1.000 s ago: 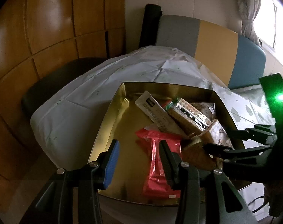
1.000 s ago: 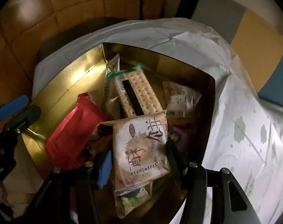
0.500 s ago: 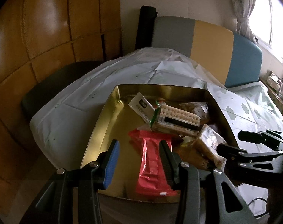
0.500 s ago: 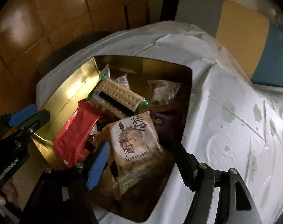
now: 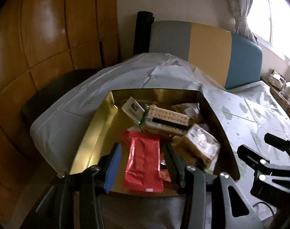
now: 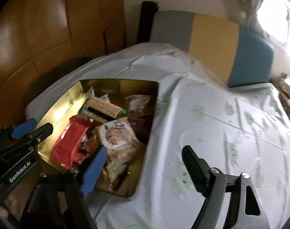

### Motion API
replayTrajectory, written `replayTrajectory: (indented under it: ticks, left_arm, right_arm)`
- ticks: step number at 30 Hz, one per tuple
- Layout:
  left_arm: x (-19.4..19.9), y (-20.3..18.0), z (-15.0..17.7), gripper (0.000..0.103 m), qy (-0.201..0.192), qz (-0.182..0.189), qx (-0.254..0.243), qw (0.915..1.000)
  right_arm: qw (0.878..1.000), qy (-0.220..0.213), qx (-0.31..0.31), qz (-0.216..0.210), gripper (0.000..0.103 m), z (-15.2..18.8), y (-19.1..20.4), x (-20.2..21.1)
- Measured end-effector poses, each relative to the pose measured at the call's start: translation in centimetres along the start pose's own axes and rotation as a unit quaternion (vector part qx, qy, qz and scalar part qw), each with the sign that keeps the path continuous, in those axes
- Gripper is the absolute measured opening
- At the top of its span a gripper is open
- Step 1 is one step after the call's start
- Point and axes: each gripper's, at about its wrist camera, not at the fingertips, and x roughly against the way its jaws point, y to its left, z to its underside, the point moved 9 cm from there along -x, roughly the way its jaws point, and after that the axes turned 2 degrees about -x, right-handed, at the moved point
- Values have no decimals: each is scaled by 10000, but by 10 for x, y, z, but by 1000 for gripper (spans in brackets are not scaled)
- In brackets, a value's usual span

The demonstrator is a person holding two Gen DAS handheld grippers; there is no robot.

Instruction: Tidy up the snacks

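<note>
Both sets of jaws are spreading and neither holds anything. The left gripper [image 5: 142,164] frames the red snack packet [image 5: 144,164], but its pads stand clear of the wrapper, which lies flat on the floor of the gold tin [image 5: 99,126] by its near wall. The right gripper [image 6: 143,164] has let go of the beige biscuit packet [image 6: 117,139]: a second ago that packet sat between its jaws, and now it leans on the heap inside the tin while the gripper has drawn back and swung out over the pale tablecloth [image 6: 221,118], its jaws wide over bare cloth. The tin stands near the left corner of the table, on the near side. The cracker sleeve [image 5: 167,119] and the other packets are piled toward the tin's right side. It looks to me as though both packets have just been dropped in, so this round of tidying is finished and the hands are free for whatever snack remains outside.
</note>
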Motion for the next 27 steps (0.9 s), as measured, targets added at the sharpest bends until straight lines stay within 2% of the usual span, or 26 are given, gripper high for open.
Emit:
replayTrajectory:
  ticks: [2,4,8,21,27]
  left_arm:
    - [5,-2,1,61,-80,49,20,10000]
    - [12,-7,0,61,-185,133,-32,9997]
    - [18,-12,-3,68,-289,45,-87,9995]
    - [19,-10,1,68,-305,-366,-103,9988]
    - [22,-10,-1,68,-380,-316,-76,9988]
  right_arm:
    - [9999,-93,-53,99,83,4,-3,7]
    - [9996,-170,-127,181,83,9,-7,12]
    - [9990,-216,-275,290,84,18,-16,16]
    - [9983,-307,-333,379,88,24,-23,27]
    - [9982,-330,-338,372,89,23,-21,28]
